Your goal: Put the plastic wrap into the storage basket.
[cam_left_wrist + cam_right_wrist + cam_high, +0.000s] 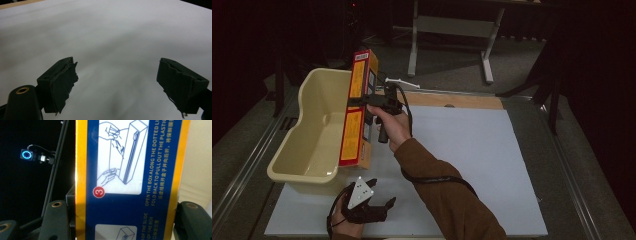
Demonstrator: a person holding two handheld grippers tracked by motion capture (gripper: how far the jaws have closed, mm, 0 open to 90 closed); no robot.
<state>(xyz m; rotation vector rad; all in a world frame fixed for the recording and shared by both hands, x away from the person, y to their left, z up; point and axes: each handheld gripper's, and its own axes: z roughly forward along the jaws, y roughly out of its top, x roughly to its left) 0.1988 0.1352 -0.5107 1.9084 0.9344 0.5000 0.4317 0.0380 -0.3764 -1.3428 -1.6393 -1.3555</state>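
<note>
The right gripper [371, 104] pinches a long yellow and red box [358, 107], held at the right rim of the cream tub [307, 130] at the table's left. The left gripper [382, 200], jaws spread and empty, rests near the front edge on the white mat [472, 165].

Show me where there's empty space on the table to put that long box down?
The big bare patch is the white mat, right of the sleeve, out to its far and right edges. The tub is empty too. It's crowded at the left: the right claw holds the box by the tub, with the open left claw below.
</note>
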